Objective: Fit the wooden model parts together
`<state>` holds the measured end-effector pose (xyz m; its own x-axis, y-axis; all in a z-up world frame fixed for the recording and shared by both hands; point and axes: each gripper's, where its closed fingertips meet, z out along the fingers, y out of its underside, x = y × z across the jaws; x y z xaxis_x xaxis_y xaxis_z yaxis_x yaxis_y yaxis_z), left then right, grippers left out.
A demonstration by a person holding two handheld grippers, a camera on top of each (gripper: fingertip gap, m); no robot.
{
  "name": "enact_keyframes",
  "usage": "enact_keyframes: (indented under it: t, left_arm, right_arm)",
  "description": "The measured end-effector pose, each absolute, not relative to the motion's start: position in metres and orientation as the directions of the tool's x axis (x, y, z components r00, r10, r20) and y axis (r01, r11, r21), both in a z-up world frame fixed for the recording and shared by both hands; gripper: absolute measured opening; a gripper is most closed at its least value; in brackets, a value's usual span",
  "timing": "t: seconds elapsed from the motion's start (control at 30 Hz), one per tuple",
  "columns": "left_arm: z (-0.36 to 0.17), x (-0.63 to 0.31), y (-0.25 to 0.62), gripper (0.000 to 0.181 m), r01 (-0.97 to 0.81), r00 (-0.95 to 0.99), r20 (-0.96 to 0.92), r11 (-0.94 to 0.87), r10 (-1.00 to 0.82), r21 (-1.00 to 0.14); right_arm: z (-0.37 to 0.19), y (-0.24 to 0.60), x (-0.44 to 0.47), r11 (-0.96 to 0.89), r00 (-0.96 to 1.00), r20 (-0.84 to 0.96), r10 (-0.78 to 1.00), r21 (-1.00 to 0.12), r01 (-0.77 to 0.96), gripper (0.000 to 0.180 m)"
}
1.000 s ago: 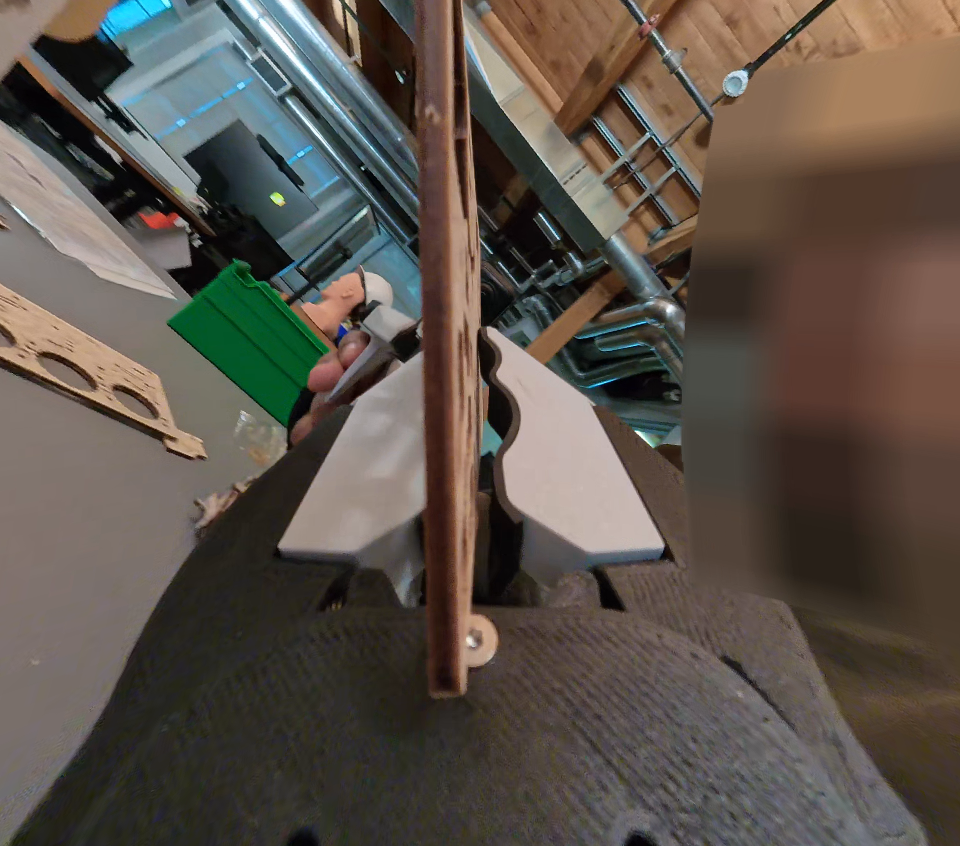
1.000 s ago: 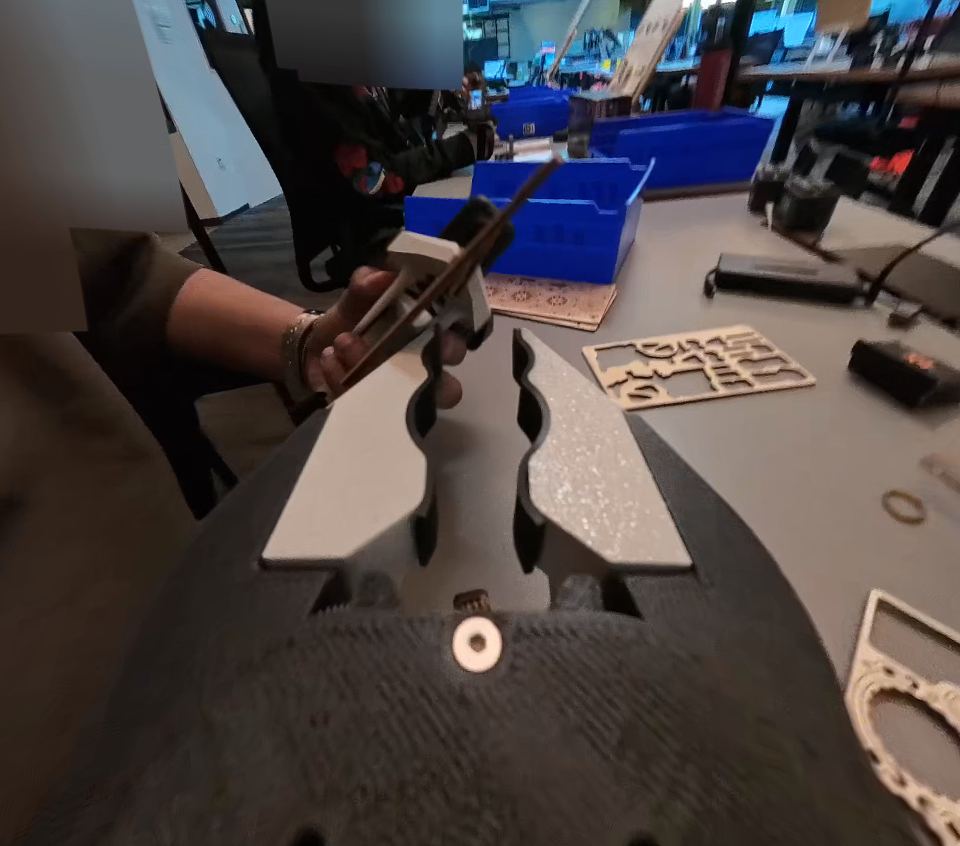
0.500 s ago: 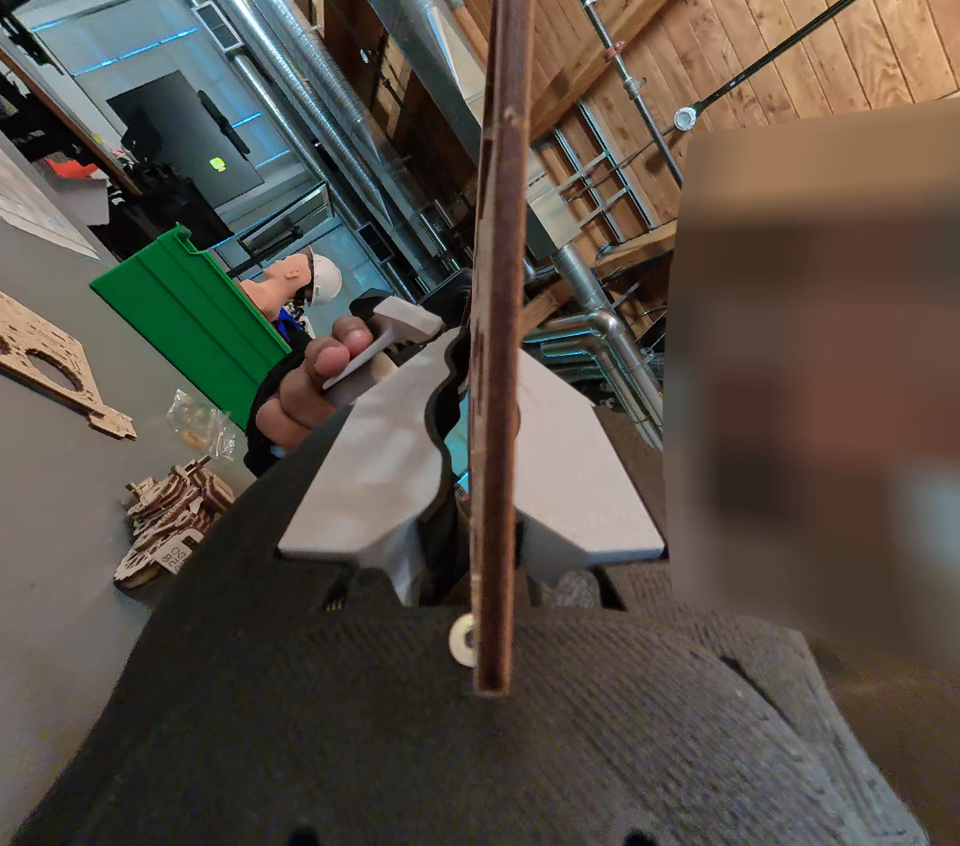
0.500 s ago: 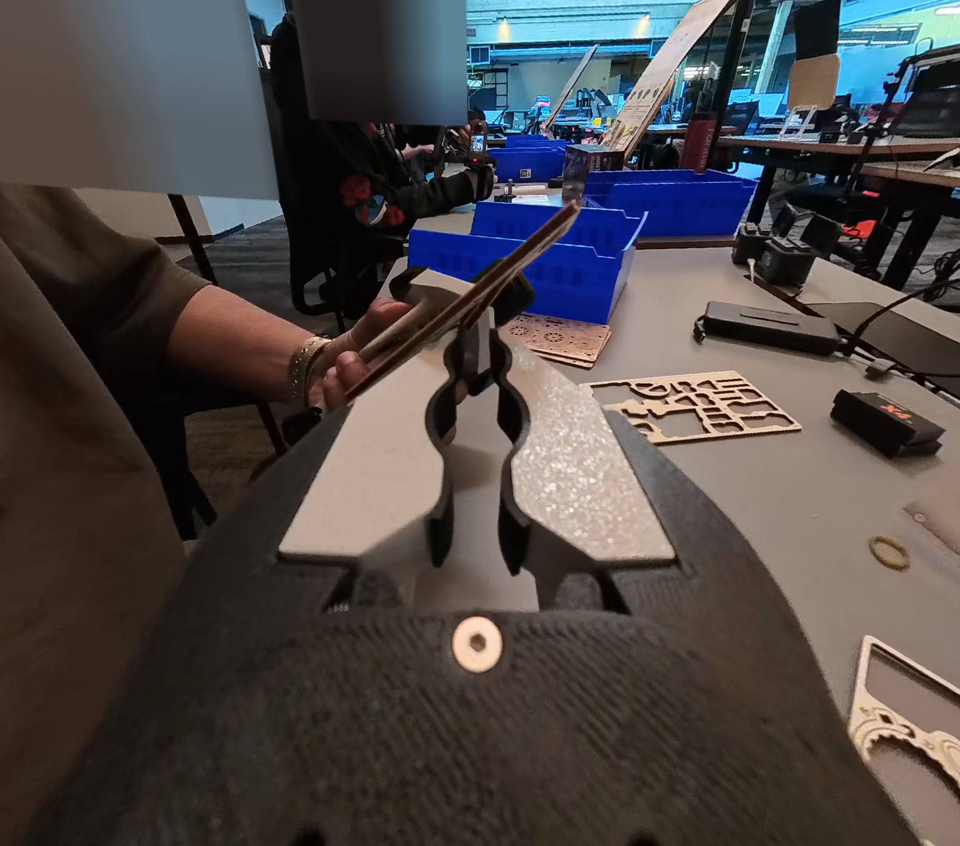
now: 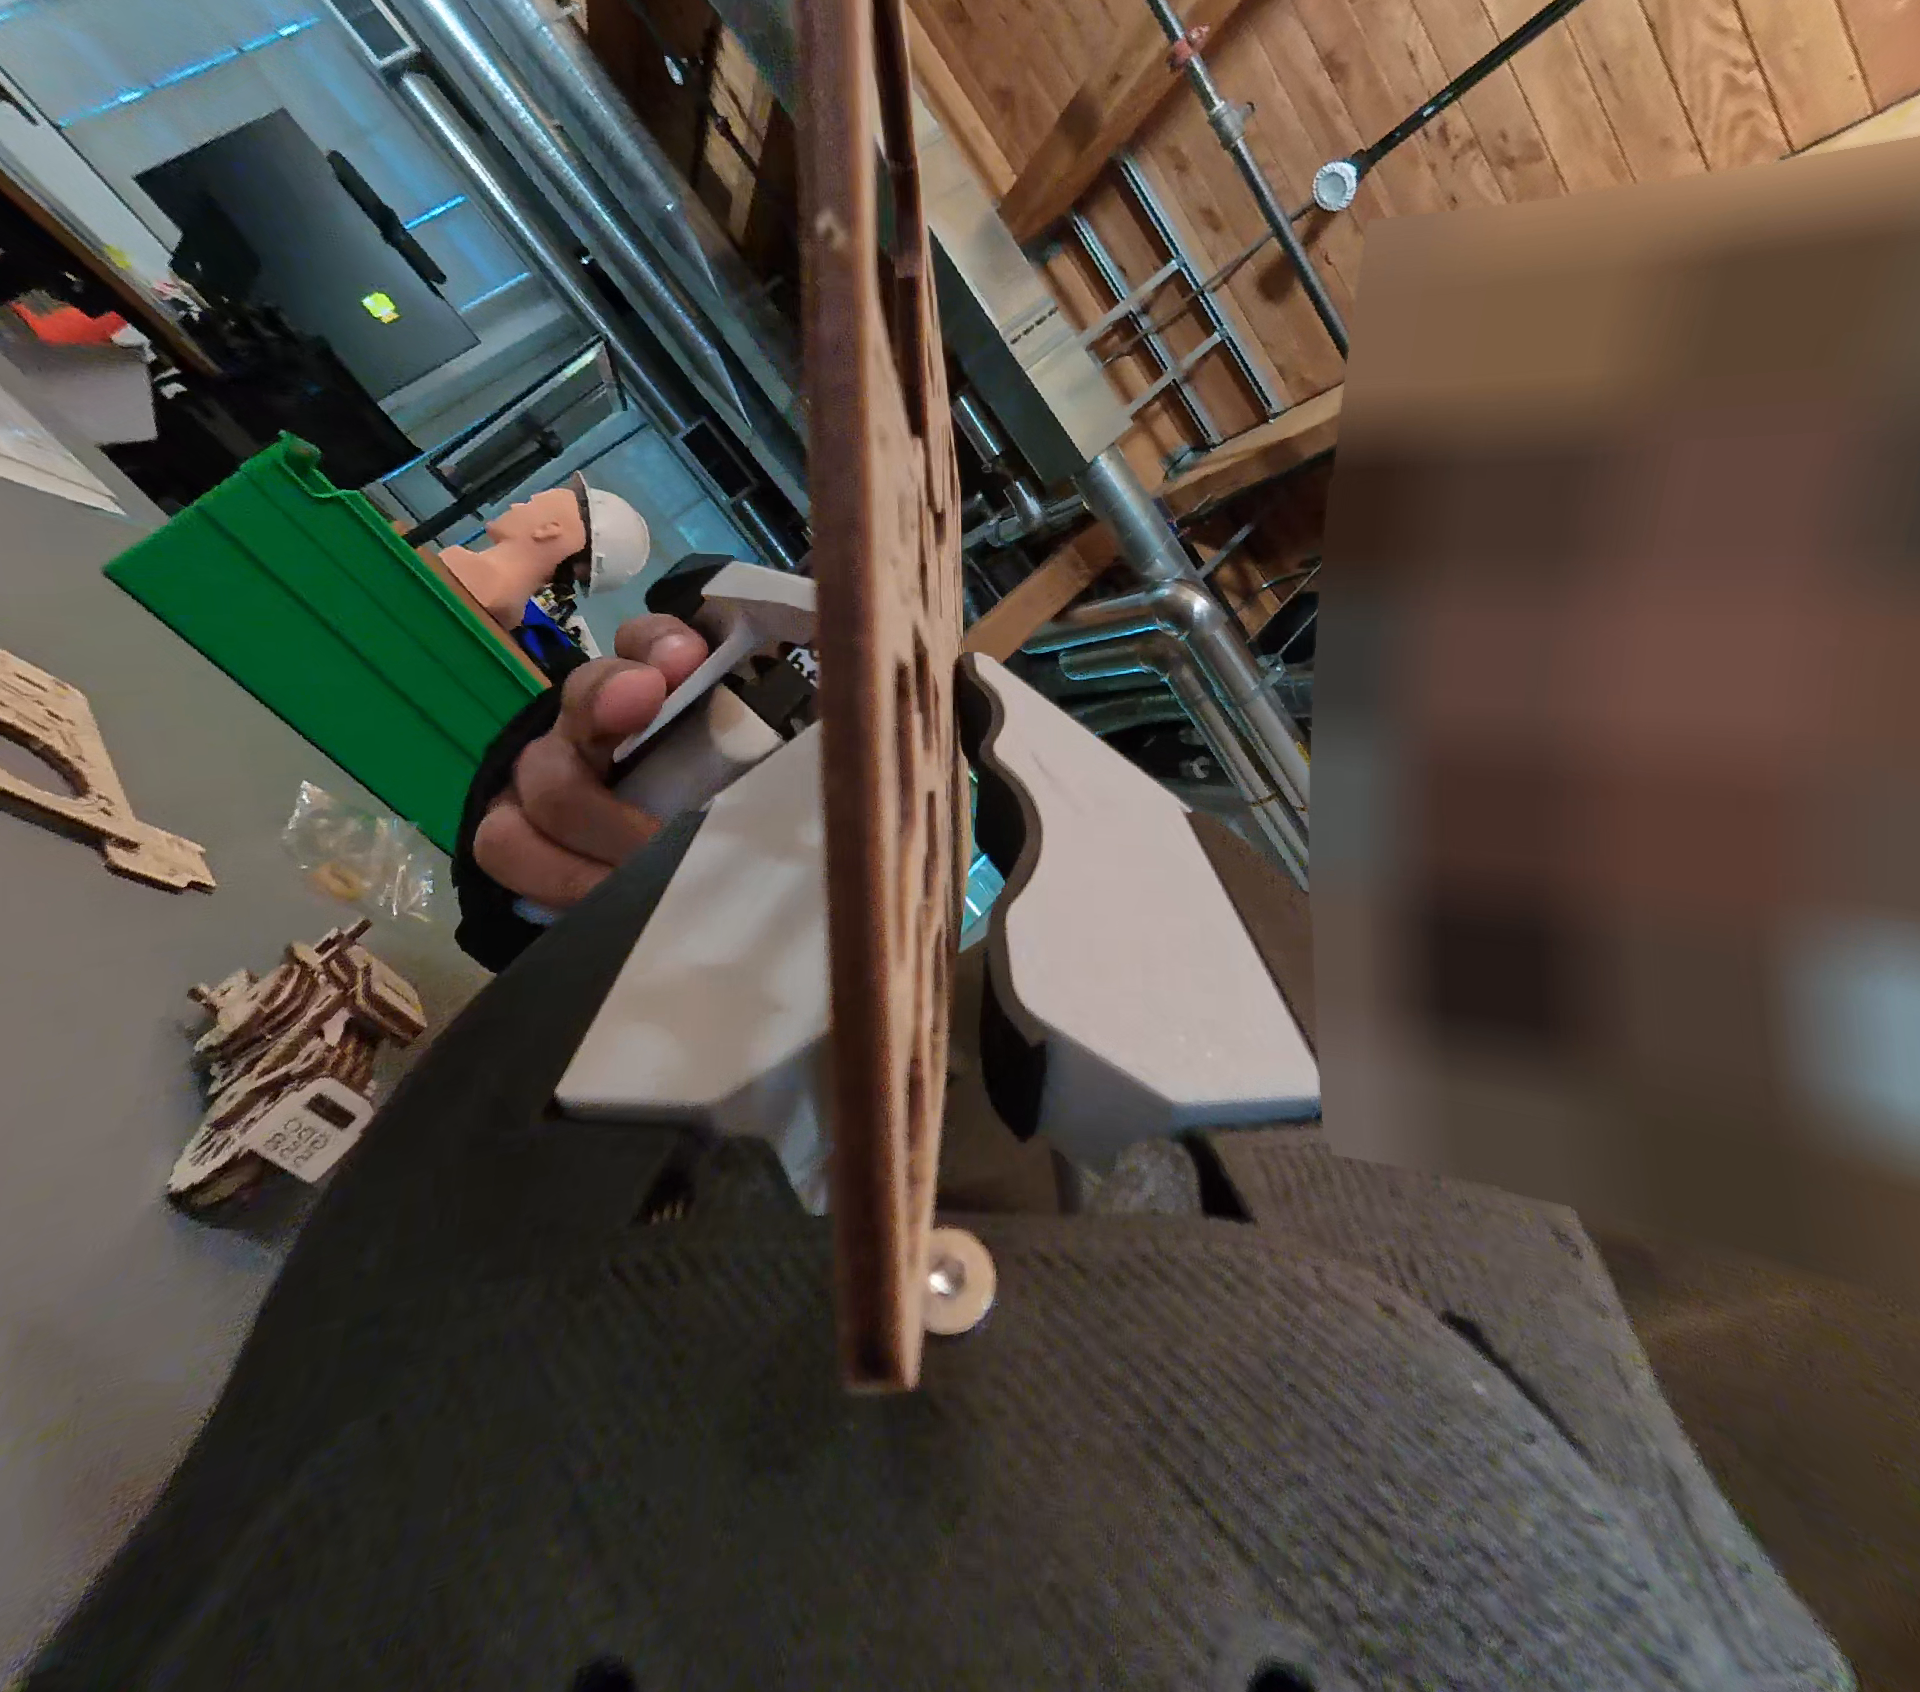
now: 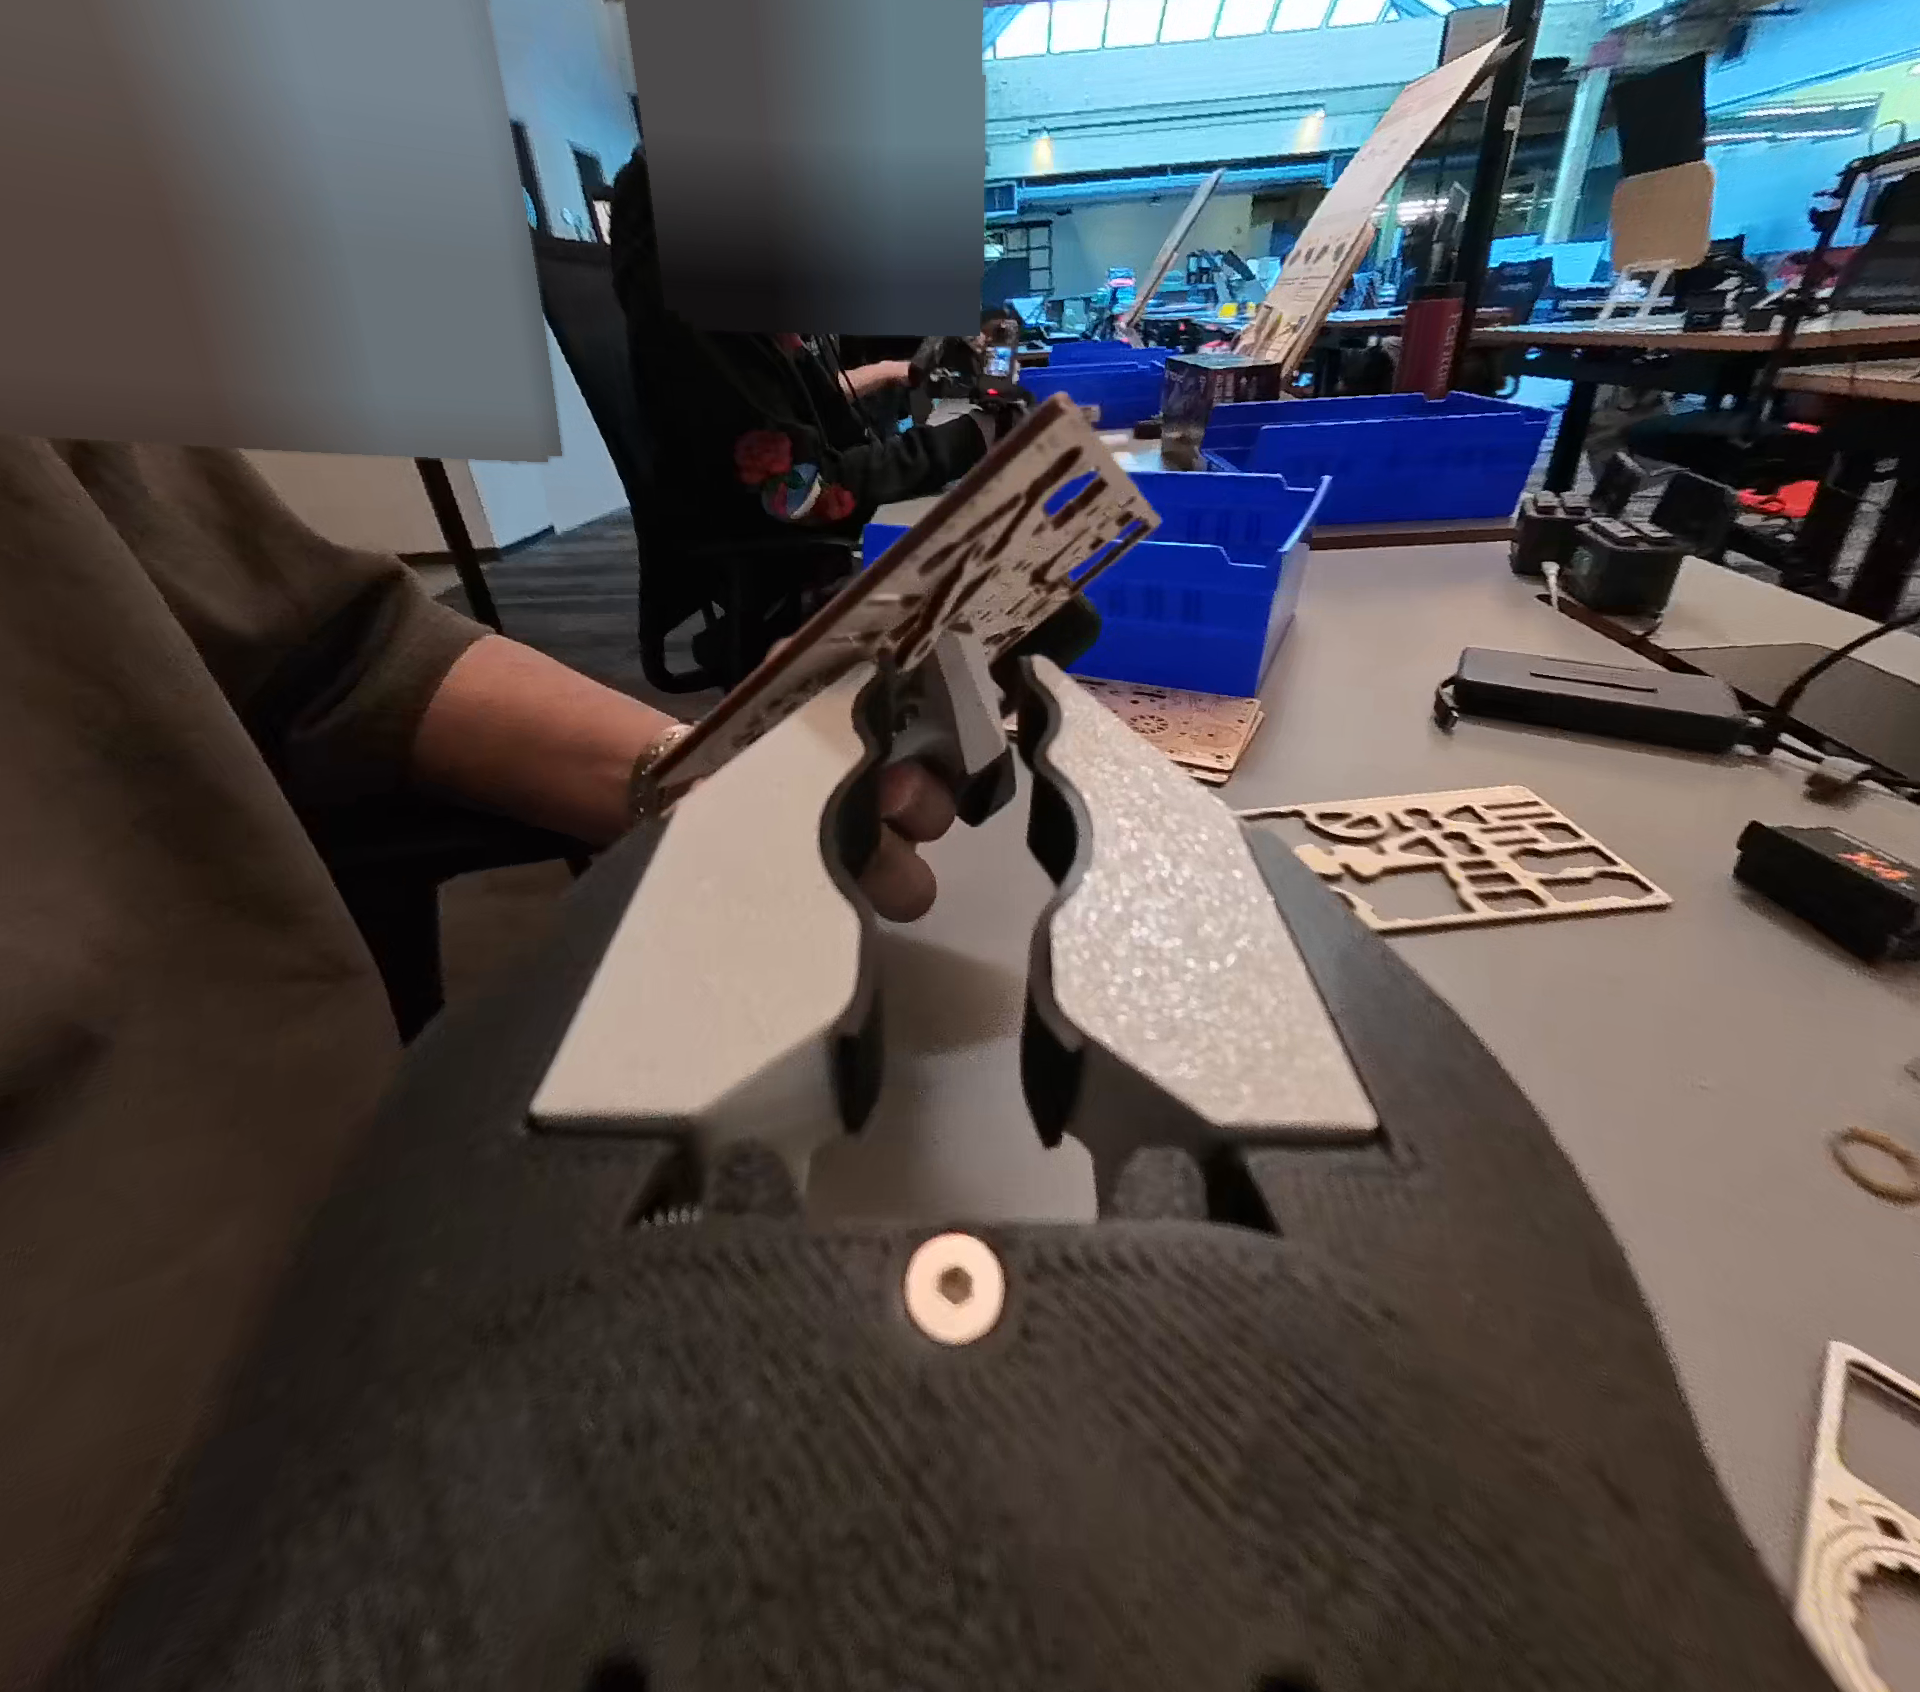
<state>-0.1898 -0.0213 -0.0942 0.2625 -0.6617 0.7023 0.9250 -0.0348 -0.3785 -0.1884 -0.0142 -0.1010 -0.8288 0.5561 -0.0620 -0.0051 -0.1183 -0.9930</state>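
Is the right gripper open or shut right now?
Open. In its own view the right gripper has a clear gap between its fingers and holds nothing; the wooden sheet beyond sits in the left gripper.

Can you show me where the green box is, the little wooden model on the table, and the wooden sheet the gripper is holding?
green box point(image 5: 312, 645), left wrist view, its side wall.
little wooden model point(image 5: 286, 1081), left wrist view, its middle.
wooden sheet point(image 5: 868, 707), left wrist view, its near edge.

Left gripper point(image 5: 914, 821) tilted up toward the ceiling, jaws clamped on a thin wooden sheet point(image 5: 878, 499) seen edge-on. Right gripper point(image 6: 951, 795) level over the table, jaws apart and empty, aimed at the left gripper and its hand point(image 6: 904, 832).
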Motion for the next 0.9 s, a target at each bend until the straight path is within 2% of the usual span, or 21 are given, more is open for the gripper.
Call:
enact_keyframes:
  t: [0.23,0.37,0.53,0.7,0.9]
  left_arm:
    - [-0.097,-0.197,-0.023,0.001,0.917,0.303,0.701,-0.004,-0.646,-0.399]
    - [-0.097,-0.199,-0.023,0.001,0.913,0.322,0.699,0.015,-0.639,-0.407]
    - [-0.095,-0.198,-0.025,0.0,0.881,0.395,0.671,0.052,-0.628,-0.47]
    - [-0.096,-0.197,-0.025,0.0,0.881,0.392,0.672,0.046,-0.628,-0.471]
    - [-0.097,-0.194,-0.023,0.0,0.883,0.377,0.681,0.022,-0.628,-0.469]
  right_arm:
    - [-0.104,-0.019,-0.189,-0.118,-0.835,-0.114,0.538,-0.991,0.059,0.001]
    - [-0.106,-0.018,-0.193,-0.116,-0.817,-0.141,0.559,-0.989,0.091,0.001]
    - [-0.108,-0.013,-0.198,-0.125,-0.786,-0.157,0.598,-0.987,0.102,0.001]
    - [-0.103,-0.016,-0.196,-0.094,-0.784,-0.096,0.613,-0.994,0.048,0.011]
    - [-0.098,-0.01,-0.197,-0.112,-0.768,-0.054,0.638,-0.994,-0.022,0.001]
